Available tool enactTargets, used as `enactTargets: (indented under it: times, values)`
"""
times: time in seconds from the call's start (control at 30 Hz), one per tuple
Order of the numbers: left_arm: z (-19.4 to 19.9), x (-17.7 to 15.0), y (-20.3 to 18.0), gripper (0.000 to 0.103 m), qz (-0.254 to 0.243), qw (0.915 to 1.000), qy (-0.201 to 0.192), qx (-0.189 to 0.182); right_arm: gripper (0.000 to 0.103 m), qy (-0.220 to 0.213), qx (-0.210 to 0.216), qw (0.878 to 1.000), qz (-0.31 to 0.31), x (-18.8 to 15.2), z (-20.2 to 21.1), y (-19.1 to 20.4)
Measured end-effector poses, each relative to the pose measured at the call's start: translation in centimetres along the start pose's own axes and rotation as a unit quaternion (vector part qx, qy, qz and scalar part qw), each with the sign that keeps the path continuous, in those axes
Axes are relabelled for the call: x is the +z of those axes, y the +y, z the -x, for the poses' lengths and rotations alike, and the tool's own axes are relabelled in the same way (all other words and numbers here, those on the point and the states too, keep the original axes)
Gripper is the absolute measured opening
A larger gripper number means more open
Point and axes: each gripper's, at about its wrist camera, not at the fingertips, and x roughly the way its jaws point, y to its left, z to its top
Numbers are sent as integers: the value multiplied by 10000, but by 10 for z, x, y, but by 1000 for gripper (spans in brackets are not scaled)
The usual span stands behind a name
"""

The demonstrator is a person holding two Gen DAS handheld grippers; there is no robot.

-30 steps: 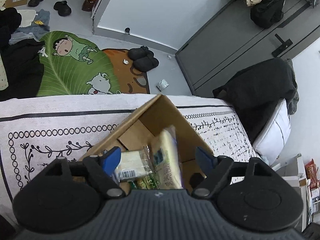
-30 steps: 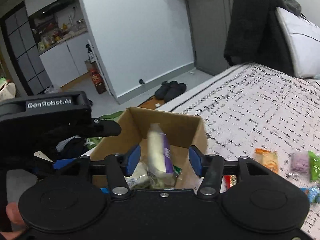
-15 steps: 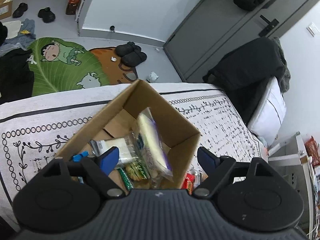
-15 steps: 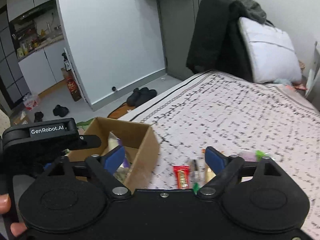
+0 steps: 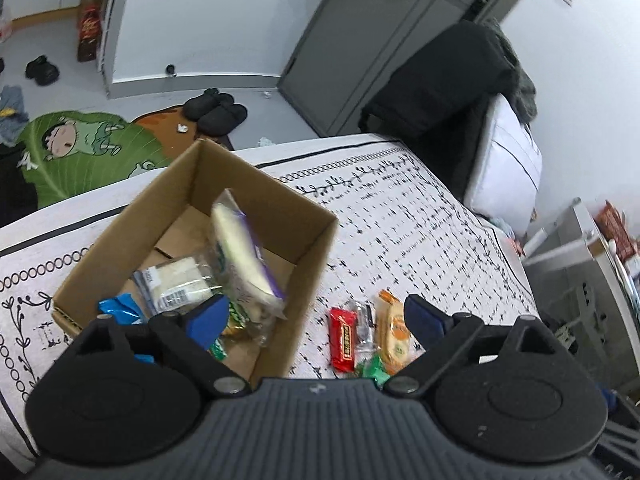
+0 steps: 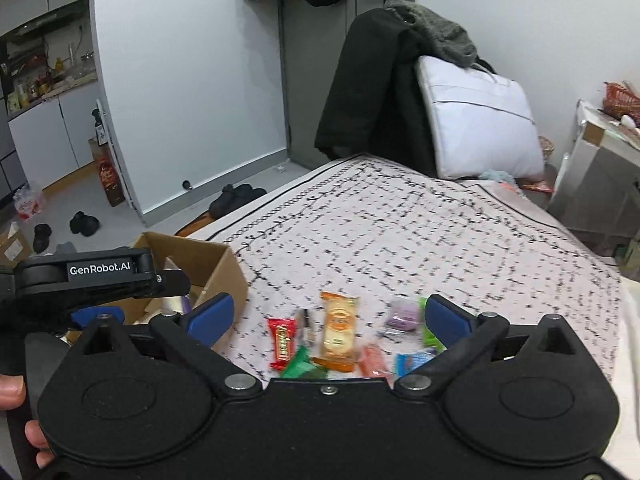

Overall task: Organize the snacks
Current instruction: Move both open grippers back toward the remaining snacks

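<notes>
Bedspread (image 6: 420, 240) below, both grippers (image 5: 316, 316) (image 6: 328, 312) gape wide, empty.

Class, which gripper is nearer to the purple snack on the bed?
Right. The right gripper hangs open over the loose snacks, the purple snack just inside its right finger. The left gripper is open beside the box, farther off.

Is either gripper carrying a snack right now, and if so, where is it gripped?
Nothing is held. The left gripper and right gripper both have jaws open and empty, above the loose snacks on the bed beside the cardboard box.
</notes>
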Motion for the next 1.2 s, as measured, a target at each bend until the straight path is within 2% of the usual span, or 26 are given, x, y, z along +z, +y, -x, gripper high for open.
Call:
enactTargets:
  times: [0.3,0.57,0.87,1.2]
  values:
    - [-7,-18,-25,94,-493,9987,110,-2,103,55,-72,10000,0,-11,12,-25]
    - [-15,-35,-43,94,-930,9955,173,14,103,158,-92,9974,-695,-30,2,-54]
    - [-25,-48,-59,94,-1114,9936,198,23,103,402,-141,9900,-1345,-45,-17,-82]
    - [-44,-64,-70,91,-1104,9934,297,-21,103,632,-31,9843,-1645,-60,-44,-96]
